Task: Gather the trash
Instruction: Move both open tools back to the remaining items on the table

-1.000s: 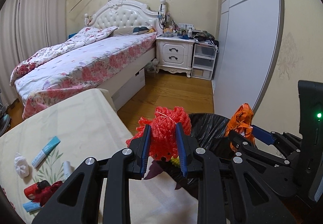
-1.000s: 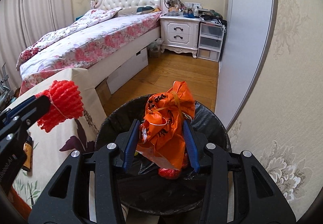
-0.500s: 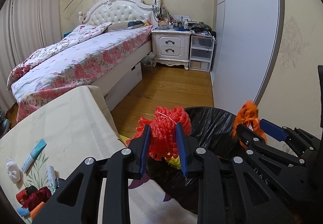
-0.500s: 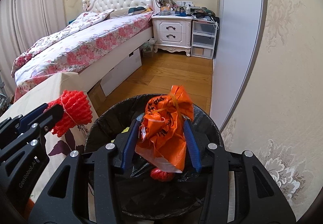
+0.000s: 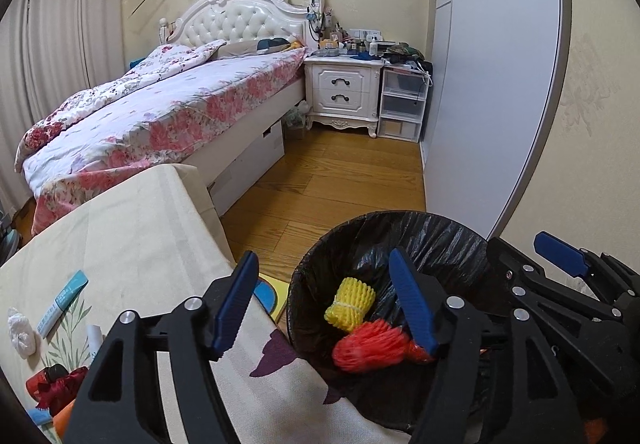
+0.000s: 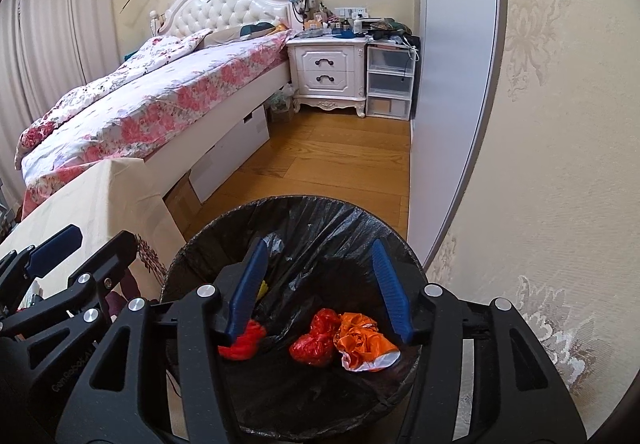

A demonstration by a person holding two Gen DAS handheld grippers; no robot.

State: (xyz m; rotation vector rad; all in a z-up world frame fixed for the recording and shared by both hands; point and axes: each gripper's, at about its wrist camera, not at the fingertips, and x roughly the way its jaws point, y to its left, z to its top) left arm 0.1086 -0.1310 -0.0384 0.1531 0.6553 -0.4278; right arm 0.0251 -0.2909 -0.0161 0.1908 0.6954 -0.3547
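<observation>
A bin lined with a black bag (image 5: 436,240) (image 6: 320,212) stands on the floor between the table and the wall. Inside lie a red foam net (image 5: 370,348) (image 6: 244,344), a yellow foam net (image 5: 350,304), an orange plastic bag (image 6: 366,340) and a red crumpled bag (image 6: 316,336). My left gripper (image 5: 324,304) is open and empty, straddling the bin's left rim. My right gripper (image 6: 320,292) is open and empty above the bin; it also shows in the left wrist view (image 5: 560,256).
A cream-clothed table (image 5: 132,244) at the left holds a white wad (image 5: 20,332), a teal tube (image 5: 62,302), a red item (image 5: 56,384) and other small things. A bed (image 5: 160,112), nightstand (image 5: 342,92) and wardrobe door (image 5: 492,84) stand beyond on wooden floor.
Both grippers have opened. The red foam net has dropped from the left gripper and the orange bag from the right gripper into the bin.
</observation>
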